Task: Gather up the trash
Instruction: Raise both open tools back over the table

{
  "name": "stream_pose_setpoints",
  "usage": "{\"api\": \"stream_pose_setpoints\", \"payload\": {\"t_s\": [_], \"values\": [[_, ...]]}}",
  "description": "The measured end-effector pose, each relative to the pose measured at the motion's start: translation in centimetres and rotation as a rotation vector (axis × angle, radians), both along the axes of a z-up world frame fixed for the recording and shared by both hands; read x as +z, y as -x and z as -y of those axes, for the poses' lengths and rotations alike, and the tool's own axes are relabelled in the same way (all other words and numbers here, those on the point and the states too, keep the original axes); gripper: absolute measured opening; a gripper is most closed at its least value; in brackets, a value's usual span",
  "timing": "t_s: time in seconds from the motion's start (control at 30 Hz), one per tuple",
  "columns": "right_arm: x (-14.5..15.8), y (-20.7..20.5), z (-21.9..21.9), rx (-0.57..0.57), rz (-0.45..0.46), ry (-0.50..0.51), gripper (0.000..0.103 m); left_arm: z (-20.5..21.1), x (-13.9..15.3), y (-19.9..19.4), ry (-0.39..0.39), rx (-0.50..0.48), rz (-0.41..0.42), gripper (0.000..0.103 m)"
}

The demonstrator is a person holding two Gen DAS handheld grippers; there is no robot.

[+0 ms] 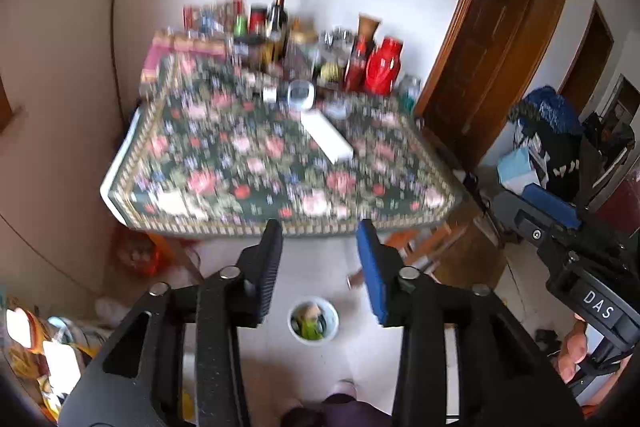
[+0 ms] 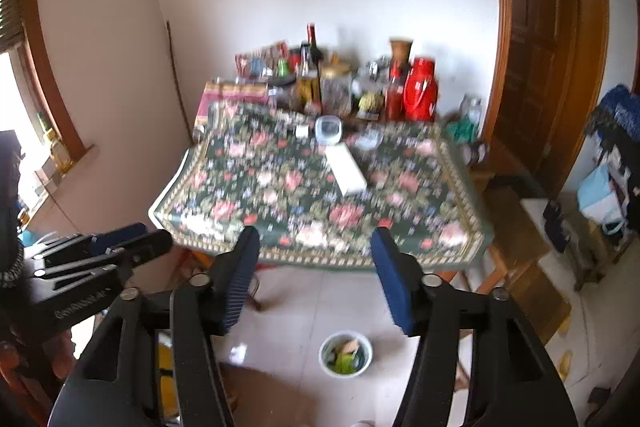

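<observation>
The table (image 1: 280,163), spread with a dark floral cloth, fills the middle of both wrist views and serves as the landmark. Along its far edge, against the wall, stand crowded bottles and jars, among them a red thermos (image 2: 420,95) at the far right corner. Near the table's centre lies a long white box (image 1: 326,135), with a small clear container (image 2: 328,129) just beyond it. On the tiled floor in front of the table's near edge sits a small white bin (image 1: 313,321) holding trash, green and tan scraps inside; a white crumpled scrap (image 2: 239,353) lies on the floor to its left. The left gripper (image 1: 320,267) hangs above the floor before the table, its 2 jaws apart with nothing between them. The right gripper (image 2: 314,279) hovers likewise, jaws apart and empty.
</observation>
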State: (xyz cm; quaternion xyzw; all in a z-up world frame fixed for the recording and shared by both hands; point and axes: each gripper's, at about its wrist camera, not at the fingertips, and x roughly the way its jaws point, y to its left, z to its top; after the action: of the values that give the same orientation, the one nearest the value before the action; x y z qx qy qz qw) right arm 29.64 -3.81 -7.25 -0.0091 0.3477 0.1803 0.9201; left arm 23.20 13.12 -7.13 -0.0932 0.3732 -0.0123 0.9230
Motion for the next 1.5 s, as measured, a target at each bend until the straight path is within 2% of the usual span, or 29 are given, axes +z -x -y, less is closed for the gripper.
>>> {"api": "stream_pose_setpoints", "payload": {"t_s": [0.17, 0.2, 0.23, 0.27, 0.43, 0.6, 0.8, 1.0, 1.23, 1.5], "values": [[2.0, -0.2, 0.8, -0.029, 0.073, -0.005, 0.073, 0.1, 2.9, -0.1, -0.047, 0.012, 0.091, 0.065], [2.1, -0.5, 1.0, -0.035, 0.082, -0.005, 0.080, 0.2, 3.1, -0.3, -0.057, 0.015, 0.100, 0.068], [2.2, -0.8, 1.2, -0.040, 0.087, -0.004, 0.085, 0.3, 3.2, -0.6, -0.063, 0.017, 0.107, 0.069], [2.2, -1.2, 1.3, -0.044, 0.092, -0.004, 0.086, 0.3, 3.3, -1.1, -0.063, 0.020, 0.113, 0.069], [1.3, -4.8, 1.9, -0.036, 0.088, -0.004, 0.087, 0.8, 2.8, -4.6, -0.054, 0.039, 0.109, 0.069], [1.0, -9.4, 3.0, -0.017, 0.066, -0.014, 0.087, 1.9, 2.3, -10.3, -0.077, 0.062, 0.085, 0.069], [1.4, -14.9, 4.3, 0.010, 0.065, 0.009, 0.087, 3.1, 3.4, -17.1, -0.048, 0.094, 0.104, 0.069], [0.9, -19.6, 4.6, 0.079, 0.038, 0.023, 0.087, 3.7, 3.3, -21.8, -0.053, 0.150, 0.103, 0.069], [-2.2, -23.7, 3.2, 0.146, -0.040, 0.056, 0.087, 3.1, 0.5, -25.5, -0.063, 0.177, 0.017, 0.069], [-7.1, -27.6, -0.5, 0.157, -0.185, 0.073, 0.087, -1.0, -2.6, -30.3, -0.064, 0.152, -0.062, 0.069]]}}
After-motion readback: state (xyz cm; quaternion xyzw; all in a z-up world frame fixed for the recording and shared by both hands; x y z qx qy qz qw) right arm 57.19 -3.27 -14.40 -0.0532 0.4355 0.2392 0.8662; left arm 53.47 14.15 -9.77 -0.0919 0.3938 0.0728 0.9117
